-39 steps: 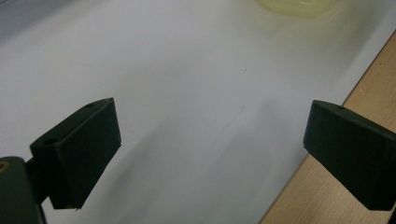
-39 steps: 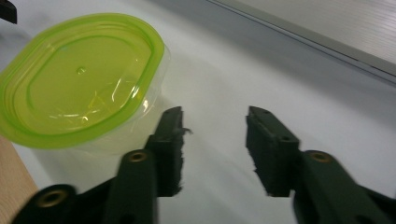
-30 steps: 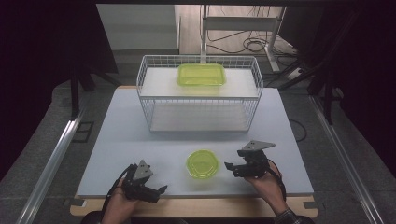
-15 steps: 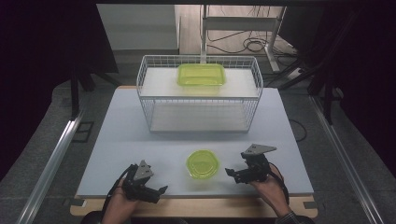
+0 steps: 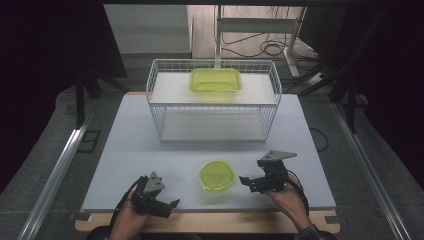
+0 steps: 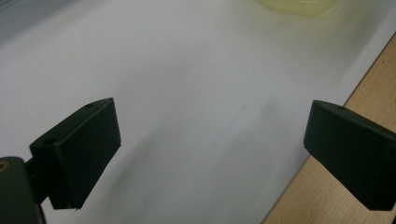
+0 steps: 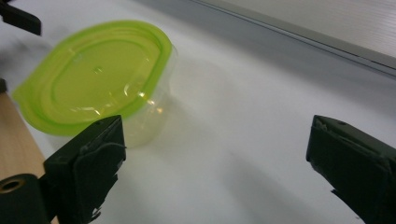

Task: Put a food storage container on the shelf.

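1. At the near edge of the white table (image 5: 150,130), both of the person's hands come up from below, each holding a black gripper low over the surface.
2. Over on the person's right, the right hand (image 5: 290,196) holds the right gripper (image 5: 245,181) with its jaws pointing left across the table, toward the round container. A grey three-cornered plate (image 5: 276,155) sits on top of it.
3. Its jaws stand wide apart with nothing between them; the right gripper view (image 7: 215,163) shows only bare table in the gap.
4. The small round container with the green lid (image 5: 217,175) sits on the table between the two grippers, nearer the right one. It is just beside the right gripper's jaw tips and not touching them.
5. From the right gripper view, the container (image 7: 100,77) lies ahead and off toward the left-hand jaw, outside the gap, with its lid on and its clear wall visible below the rim.
6. The left hand (image 5: 127,217) holds the left gripper (image 5: 172,204) close to the table's front edge, tilted and pointing right.
7. Its jaws are spread wide as well, empty; the left gripper view (image 6: 210,149) shows white table and the wooden edge strip (image 6: 322,196) between them.
8. The container is well apart from the left gripper, seen as a blurred pale yellow-green shape (image 6: 299,5) at the top of that view.
9. Farther back stands a white wire basket (image 5: 160,107), with a rectangular green-lidded box (image 5: 215,80) resting on top of it.
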The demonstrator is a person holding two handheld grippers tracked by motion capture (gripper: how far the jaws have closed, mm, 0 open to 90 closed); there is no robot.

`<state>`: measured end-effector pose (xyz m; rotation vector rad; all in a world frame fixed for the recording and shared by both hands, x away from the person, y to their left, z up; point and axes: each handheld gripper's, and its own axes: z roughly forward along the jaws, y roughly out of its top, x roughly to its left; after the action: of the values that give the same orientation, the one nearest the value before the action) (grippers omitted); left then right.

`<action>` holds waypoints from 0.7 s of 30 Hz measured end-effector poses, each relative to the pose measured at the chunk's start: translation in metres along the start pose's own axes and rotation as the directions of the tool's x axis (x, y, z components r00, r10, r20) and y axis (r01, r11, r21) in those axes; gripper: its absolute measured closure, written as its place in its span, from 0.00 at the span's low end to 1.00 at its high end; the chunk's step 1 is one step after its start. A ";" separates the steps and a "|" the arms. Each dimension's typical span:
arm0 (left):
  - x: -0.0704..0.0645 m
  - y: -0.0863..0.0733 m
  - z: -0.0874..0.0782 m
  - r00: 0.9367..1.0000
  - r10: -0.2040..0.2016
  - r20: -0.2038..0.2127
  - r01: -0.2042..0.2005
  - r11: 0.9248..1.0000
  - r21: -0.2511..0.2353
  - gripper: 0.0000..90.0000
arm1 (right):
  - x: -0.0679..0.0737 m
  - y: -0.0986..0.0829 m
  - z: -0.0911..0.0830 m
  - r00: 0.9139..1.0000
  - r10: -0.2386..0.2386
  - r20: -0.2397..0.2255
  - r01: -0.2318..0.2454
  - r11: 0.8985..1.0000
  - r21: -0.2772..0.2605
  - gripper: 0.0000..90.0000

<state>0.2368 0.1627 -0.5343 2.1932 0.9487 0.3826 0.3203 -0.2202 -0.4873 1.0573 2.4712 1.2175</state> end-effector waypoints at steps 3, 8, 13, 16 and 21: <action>0.000 0.000 0.000 1.000 0.001 -0.002 -0.001 1.000 0.001 0.04 | 0.001 0.005 0.001 0.999 0.044 -0.020 -0.044 0.999 0.000 0.06; 0.000 0.000 0.000 1.000 0.002 -0.003 -0.002 1.000 0.003 0.04 | 0.005 0.015 0.002 0.996 0.068 -0.051 -0.069 0.998 -0.001 0.14; 0.000 0.000 0.001 1.000 0.004 -0.004 -0.004 1.000 0.006 0.04 | 0.008 0.024 0.003 0.993 0.079 -0.090 -0.080 0.997 -0.007 0.24; 0.000 0.000 0.001 1.000 0.005 -0.005 -0.005 1.000 0.008 0.04 | 0.008 0.027 0.006 0.990 0.083 -0.115 -0.083 0.997 0.004 0.29; -0.001 0.000 0.002 1.000 0.007 -0.006 -0.007 1.000 0.009 0.04 | 0.005 0.030 0.014 0.980 0.117 -0.160 -0.113 0.993 0.035 0.40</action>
<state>0.2373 0.1614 -0.5352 2.2052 0.9484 0.3894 0.3384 -0.1962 -0.4726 1.1661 2.5842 1.3591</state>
